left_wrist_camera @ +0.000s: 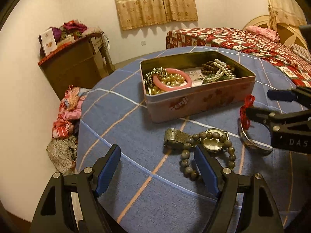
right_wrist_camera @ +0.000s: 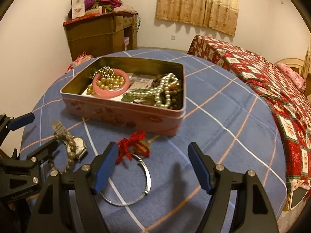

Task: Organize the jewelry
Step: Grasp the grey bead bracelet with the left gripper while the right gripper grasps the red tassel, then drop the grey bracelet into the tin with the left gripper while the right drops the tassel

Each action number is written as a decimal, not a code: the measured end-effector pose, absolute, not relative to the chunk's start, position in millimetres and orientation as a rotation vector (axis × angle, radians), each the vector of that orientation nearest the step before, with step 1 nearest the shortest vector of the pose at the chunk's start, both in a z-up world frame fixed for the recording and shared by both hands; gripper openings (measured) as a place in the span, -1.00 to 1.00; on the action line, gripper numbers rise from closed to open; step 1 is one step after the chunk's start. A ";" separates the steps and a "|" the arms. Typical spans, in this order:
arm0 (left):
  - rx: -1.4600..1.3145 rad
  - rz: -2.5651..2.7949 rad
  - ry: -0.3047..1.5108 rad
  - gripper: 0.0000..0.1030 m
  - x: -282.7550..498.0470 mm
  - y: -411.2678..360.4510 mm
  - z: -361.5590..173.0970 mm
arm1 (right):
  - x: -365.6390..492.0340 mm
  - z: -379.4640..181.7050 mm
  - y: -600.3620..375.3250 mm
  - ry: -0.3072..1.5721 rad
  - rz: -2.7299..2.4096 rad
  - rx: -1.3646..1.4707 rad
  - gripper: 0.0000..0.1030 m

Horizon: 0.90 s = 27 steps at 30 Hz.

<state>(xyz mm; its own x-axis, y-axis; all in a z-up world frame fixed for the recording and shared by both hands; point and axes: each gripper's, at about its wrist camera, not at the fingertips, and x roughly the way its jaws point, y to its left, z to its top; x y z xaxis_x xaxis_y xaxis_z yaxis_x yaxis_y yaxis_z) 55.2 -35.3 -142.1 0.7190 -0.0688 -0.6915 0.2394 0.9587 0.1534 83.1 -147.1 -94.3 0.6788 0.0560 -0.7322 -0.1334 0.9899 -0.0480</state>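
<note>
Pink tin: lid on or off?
Off. The pink tin stands open-topped, its bare inner walls and the pink bangle inside visible. No lid in view.

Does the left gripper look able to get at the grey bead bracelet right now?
Probably yes. The left gripper is open, the grey bead bracelet lies just ahead by its right finger, draped over the watch, with nothing covering it.
</note>
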 end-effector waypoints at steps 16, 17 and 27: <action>0.173 -0.303 0.715 -0.85 48.2 -33.0 -117.0 | 71.9 -80.1 -148.6 0.780 0.177 -0.059 -0.86; 0.172 -0.305 0.699 -0.85 46.2 -32.5 -110.9 | 70.2 -77.0 -150.4 0.770 0.176 -0.050 -0.86; 0.179 -0.284 0.601 -0.85 46.8 -28.2 -75.3 | 59.7 -55.7 -151.7 0.694 0.156 -0.053 -0.86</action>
<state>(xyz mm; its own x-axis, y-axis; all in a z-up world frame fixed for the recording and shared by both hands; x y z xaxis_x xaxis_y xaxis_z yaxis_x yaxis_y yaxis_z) 46.8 -28.2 -75.3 0.7874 -0.2108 -0.5792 0.3140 0.9458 0.0828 59.7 -151.7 -55.7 0.7573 0.1256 -0.6409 -0.1608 0.9870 0.0034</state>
